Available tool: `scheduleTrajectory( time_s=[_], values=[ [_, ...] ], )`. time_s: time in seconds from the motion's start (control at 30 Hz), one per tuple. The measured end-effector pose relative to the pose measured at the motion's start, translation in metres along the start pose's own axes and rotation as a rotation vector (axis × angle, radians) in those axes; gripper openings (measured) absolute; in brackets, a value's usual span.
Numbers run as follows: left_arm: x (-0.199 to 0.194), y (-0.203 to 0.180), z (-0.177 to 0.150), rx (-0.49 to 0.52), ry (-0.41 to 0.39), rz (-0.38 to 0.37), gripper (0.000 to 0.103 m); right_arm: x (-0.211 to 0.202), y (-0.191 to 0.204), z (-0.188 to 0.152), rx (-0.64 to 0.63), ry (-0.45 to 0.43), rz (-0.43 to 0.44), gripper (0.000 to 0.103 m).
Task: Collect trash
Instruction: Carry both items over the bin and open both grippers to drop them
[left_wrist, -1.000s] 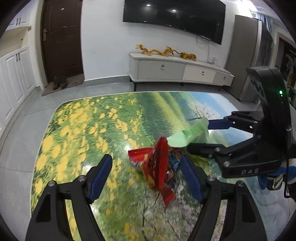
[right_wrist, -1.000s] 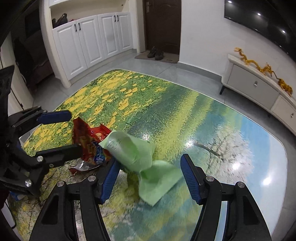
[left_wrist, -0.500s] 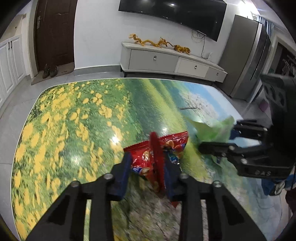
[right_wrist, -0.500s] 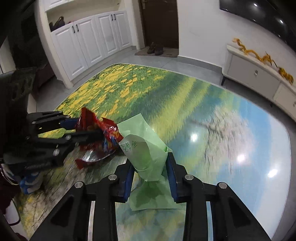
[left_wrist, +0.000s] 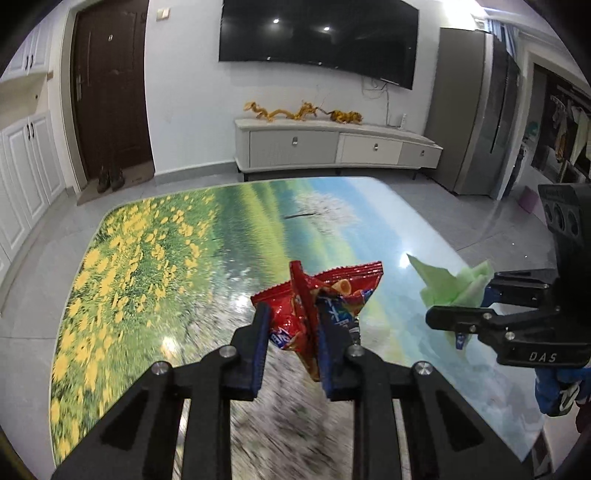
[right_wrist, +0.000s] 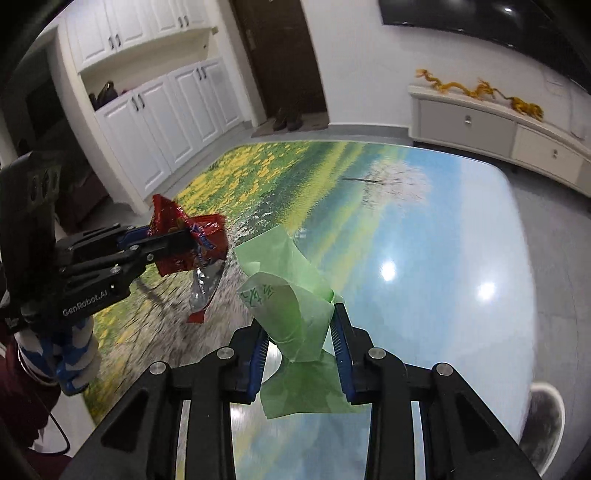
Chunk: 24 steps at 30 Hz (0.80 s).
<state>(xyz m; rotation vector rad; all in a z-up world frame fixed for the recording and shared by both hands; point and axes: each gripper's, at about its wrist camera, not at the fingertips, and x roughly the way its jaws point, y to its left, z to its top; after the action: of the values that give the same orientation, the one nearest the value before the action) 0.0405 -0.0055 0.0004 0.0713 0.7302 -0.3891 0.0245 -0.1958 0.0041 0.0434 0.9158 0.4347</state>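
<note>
I have the left gripper (left_wrist: 291, 328) clamped on a red snack wrapper (left_wrist: 325, 295). Its jaws have just been closing, and both blue pads (left_wrist: 261, 332) now press the crumpled foil between them. The wrapper stands upright in the grip, its serrated top edge fanned out above the fingertips. In the right wrist view its silver inner lining hangs below the left gripper, clear of the table.

My right gripper (right_wrist: 299, 339) is narrowed onto a pale green paper wrapper (right_wrist: 291, 295). Its jaws have likewise just been closing, and the pads bear on the paper from both sides. The paper is folded into a loose cone with green handwriting on its face; one flap sticks up toward the far side. A green shape below the pads may be a hanging flap or the paper's reflection in the tabletop; I cannot tell which.

Both pieces of trash are held above the glossy table (left_wrist: 155, 258), whose top is printed with a landscape of yellow flowers, green fields and blue sky. The two grippers are near each other, the left one's wrapper just beside the green paper in the right wrist view, not touching.

A person's blue-and-white glove (right_wrist: 74, 354) holds the left gripper's handle. Beyond the table stand a low white TV cabinet (left_wrist: 332, 147), a wall-mounted television (left_wrist: 317, 37) and a dark door (left_wrist: 110, 92).
</note>
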Motion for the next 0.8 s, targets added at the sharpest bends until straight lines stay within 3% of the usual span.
scheduleTrajectory(
  time_s=[0.43,0.8],
  values=[
    [-0.053,-0.100,-0.013,0.108,-0.033,-0.006,0.023,-0.109,-0.036,-0.067,0.122,-0.134,-0.161,0.032],
    [-0.049,-0.165,-0.010,0.199,-0.004,-0.043,0.023,-0.145,-0.096,-0.118,0.305,-0.191,-0.226,0.032]
  ],
)
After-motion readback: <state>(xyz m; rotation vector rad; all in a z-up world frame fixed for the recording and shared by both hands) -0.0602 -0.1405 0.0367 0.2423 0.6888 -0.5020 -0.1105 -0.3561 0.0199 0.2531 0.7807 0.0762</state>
